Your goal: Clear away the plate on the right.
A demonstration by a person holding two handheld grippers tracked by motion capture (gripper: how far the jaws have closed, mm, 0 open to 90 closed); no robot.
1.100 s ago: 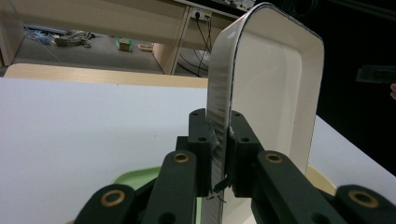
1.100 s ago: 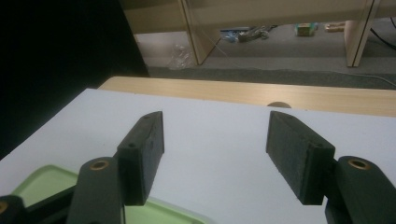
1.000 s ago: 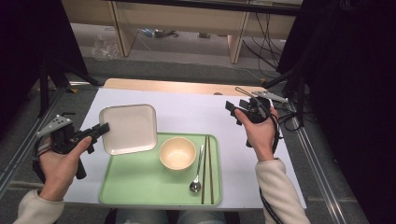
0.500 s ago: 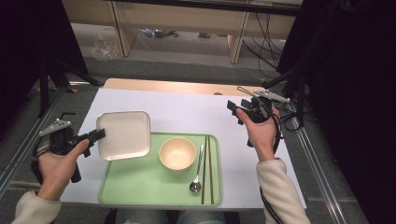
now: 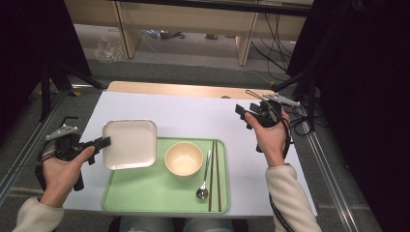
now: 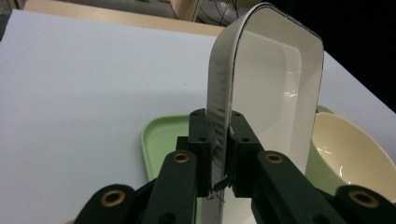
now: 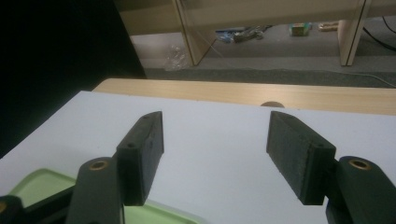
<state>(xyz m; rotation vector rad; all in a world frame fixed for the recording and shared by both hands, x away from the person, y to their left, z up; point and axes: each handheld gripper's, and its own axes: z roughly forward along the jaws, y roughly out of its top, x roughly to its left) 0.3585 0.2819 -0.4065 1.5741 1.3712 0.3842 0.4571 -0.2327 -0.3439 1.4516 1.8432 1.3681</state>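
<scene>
The square white plate point(image 5: 129, 144) lay over the far left corner of the green tray point(image 5: 145, 193), beside the cream bowl point(image 5: 183, 159), on a white table point(image 5: 193, 116) with bare room beyond. The left gripper point(image 5: 102, 142) was clamped on the plate's left rim. The right gripper point(image 5: 244, 112) hung with jaws apart, empty, above the table's right side.

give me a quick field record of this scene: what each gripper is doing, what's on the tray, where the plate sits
left gripper: shut on the left rim of the square plate
right gripper: open, holding nothing, above the white table cover
square plate: white, overlapping the top left corner of the green tray
on the tray: cream bowl, spoon, chopsticks
bowl contents: none visible
</scene>
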